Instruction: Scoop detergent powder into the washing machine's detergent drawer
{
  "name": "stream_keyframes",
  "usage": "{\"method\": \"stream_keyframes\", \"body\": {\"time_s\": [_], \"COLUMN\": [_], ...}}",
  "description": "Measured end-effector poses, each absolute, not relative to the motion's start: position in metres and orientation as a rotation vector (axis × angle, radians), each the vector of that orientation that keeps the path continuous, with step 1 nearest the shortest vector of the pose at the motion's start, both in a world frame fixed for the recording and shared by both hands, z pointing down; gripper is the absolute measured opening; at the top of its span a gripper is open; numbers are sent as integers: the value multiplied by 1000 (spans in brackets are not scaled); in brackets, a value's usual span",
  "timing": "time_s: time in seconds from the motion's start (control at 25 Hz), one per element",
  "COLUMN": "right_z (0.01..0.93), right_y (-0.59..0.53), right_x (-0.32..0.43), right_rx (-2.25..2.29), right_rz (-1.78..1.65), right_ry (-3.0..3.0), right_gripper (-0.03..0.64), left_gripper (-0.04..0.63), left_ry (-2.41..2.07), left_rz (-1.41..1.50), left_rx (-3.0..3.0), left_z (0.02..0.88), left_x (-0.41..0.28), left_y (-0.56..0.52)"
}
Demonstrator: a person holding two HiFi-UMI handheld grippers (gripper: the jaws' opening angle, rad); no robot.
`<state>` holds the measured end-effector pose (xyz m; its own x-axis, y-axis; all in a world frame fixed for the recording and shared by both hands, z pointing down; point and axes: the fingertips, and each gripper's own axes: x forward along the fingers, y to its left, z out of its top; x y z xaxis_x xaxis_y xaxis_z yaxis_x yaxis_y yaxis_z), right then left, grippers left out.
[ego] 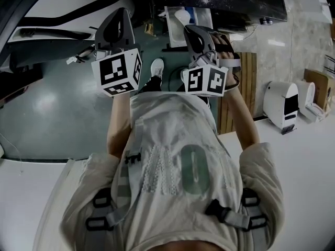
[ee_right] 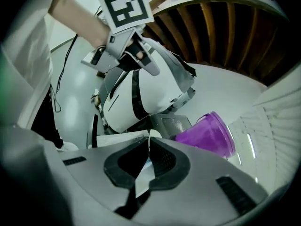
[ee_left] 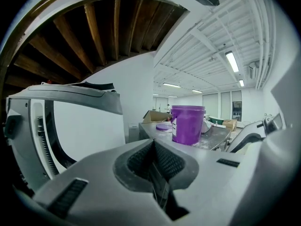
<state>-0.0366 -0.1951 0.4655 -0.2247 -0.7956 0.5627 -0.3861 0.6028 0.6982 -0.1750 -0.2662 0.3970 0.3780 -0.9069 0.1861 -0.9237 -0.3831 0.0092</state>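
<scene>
Torso: the person's pale shirt [ego: 183, 171], crossed by harness straps, fills the lower head view.
Left gripper [ego: 119, 22]: held out in front of the chest. Its jaws are pressed fully together with nothing between them.
Right gripper [ego: 201, 38]: just beside the left one and level with it. Its pads meet at the tips and it holds nothing.
Purple bucket [ee_left: 188, 125]: stands upright and uncovered on a dark worktop [ee_left: 214, 138] dusted with white powder, well ahead of both grippers. A flat purple lid [ee_left: 163, 126] lies beside it.
Washing machine [ee_right: 141, 98]: a white rounded casing with black trim near the bucket is apparently the machine. The wide-angle view warps it too much to pick out the detergent drawer.
Scoop: none in view.
Progress: judged not begun, since nothing has been picked up or opened.
Risk: both grippers must open before they can take anything, and reaching in with them closed could knock the bucket. Loose powder on the worktop could make a grip slide. Carrying a scoop tilted would spill detergent short of the drawer.
</scene>
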Motion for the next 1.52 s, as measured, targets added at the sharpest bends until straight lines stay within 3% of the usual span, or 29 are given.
{"method": "stream_keyframes", "body": {"time_s": [0.56, 1.52], "right_z": [480, 458], "right_y": [-195, -200], "right_x": [-40, -31], "right_rx": [716, 627], "right_rz": [-884, -998], "right_ry": [-1611, -1563], "right_gripper": [11, 11], "left_gripper": [20, 20], "left_ry": [-1657, -1663], "left_rz": [246, 244], "left_rx": [2506, 2525], "left_z": [407, 388], "left_x": [-175, -157], "left_y": [-270, -273]}}
